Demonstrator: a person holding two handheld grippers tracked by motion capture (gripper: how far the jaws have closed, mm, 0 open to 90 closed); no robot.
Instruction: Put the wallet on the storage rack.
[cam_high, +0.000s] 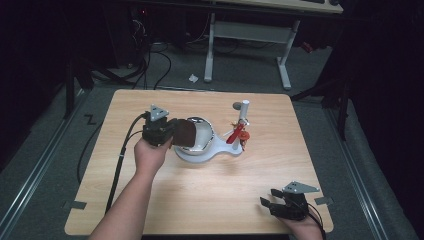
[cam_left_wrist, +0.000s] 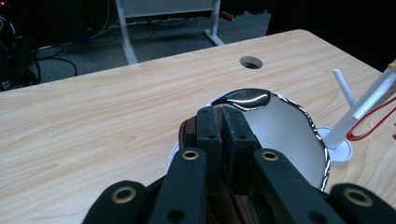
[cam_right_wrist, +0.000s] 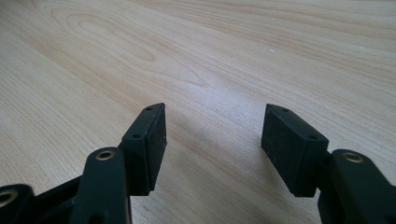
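Your left gripper (cam_high: 172, 134) is clamped on a brown pad (cam_high: 185, 134) at the rim of the steel bowl (cam_high: 204, 131) on the white stand (cam_high: 200, 152). Your right gripper (cam_high: 272, 206) rests near the table (cam_high: 210, 200) edge, jaws apart, nothing between them.

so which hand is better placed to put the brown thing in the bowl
Left. The left gripper is shut on the brown piece right at the rim of the shiny bowl. The right gripper sits open near the table's front edge, far from the bowl.
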